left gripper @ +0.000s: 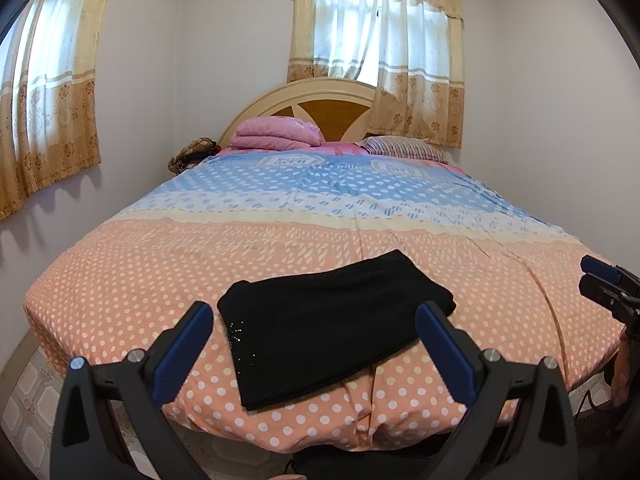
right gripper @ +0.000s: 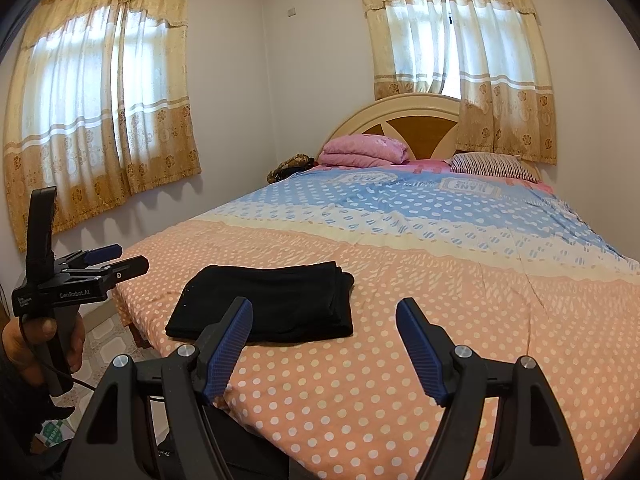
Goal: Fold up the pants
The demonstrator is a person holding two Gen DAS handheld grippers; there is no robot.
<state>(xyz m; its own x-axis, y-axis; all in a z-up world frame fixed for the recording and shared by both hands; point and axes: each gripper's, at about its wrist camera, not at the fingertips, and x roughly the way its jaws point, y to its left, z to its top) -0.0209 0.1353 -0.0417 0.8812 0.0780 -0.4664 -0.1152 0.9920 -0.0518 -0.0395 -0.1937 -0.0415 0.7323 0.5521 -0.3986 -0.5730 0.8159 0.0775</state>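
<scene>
Nearest, the left tool stands with its two blue-padded fingers spread wide and nothing between them; it hangs above the near edge of the bed, not touching the cloth. The right tool is likewise spread wide and empty, held just beside the left one, and its tips show at the right edge of the left wrist view. A hand grips the handle of the left tool, seen at the left edge of the right wrist view.

Just past the fingers, the pants lie on the bed, black and folded into a flat, thick rectangle of several layers. They rest on the orange part of the cover with white dots, close to the foot edge, with one corner reaching over that edge. A few small shiny studs show on the corner nearest the left tool. Neither tool touches them.

Farther on, the cover turns to a cream band and then to blue with white dots. At the head of the bed sit a folded pink blanket on the left and a striped pillow on the right, in front of a rounded headboard. Behind it, curtains hang over a window, with a second curtained window on the left wall.
</scene>
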